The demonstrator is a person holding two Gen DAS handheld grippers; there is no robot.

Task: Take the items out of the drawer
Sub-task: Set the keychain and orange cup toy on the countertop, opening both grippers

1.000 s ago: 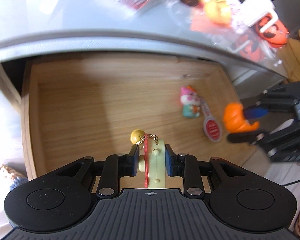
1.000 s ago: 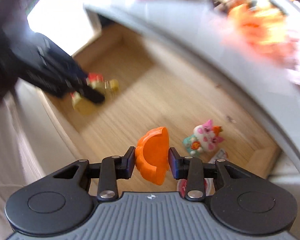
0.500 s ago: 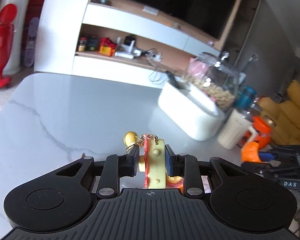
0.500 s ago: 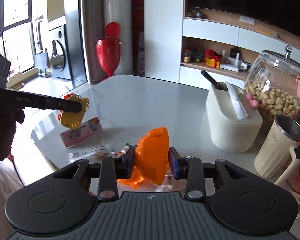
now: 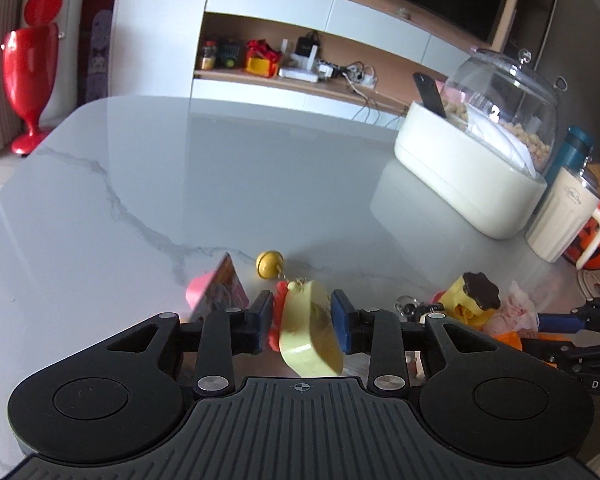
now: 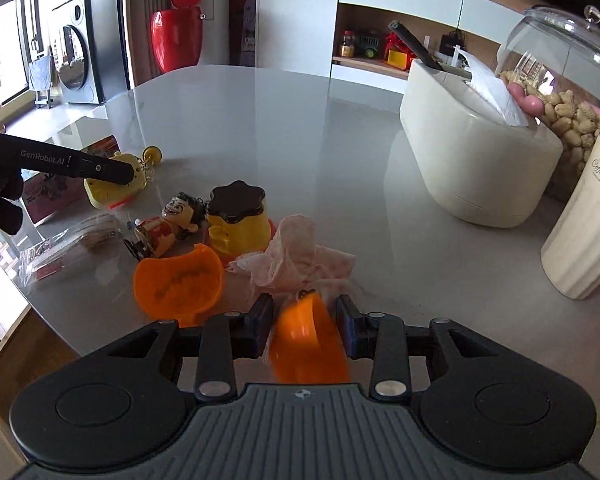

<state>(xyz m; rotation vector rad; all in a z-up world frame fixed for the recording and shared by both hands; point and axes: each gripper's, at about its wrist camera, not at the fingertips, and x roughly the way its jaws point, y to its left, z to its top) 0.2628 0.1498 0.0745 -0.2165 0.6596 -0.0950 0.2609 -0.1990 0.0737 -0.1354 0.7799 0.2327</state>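
Note:
A pale yellow keychain toy [image 5: 308, 328] with a red side and a small gold bell [image 5: 269, 265] leans tilted between the jaws of my left gripper [image 5: 302, 316], which are opening. In the right wrist view the same toy [image 6: 111, 194] rests on the grey marble table [image 6: 300, 140] under a left finger. My right gripper [image 6: 304, 320] is also opening, and a blurred orange half shell [image 6: 304, 340] sits loose between its pads with a gap on each side. A second orange half shell [image 6: 177, 284] lies on the table. The drawer is out of view.
Near the table's front edge lie a small figure toy [image 6: 167, 224], a yellow jar with a brown lid [image 6: 237, 220], crumpled pink tissue [image 6: 300, 256], a picture card pack [image 5: 219, 292] and a plastic packet [image 6: 67, 248]. At the right stand a white tissue box [image 5: 468, 184], a peanut jar [image 6: 572, 112] and a cream cup [image 6: 584, 220].
Both grippers rose out of the drawer and came over the tabletop. The yellow toy has tipped over between wider left jaws, and the orange shell has slipped lower between the right jaws.

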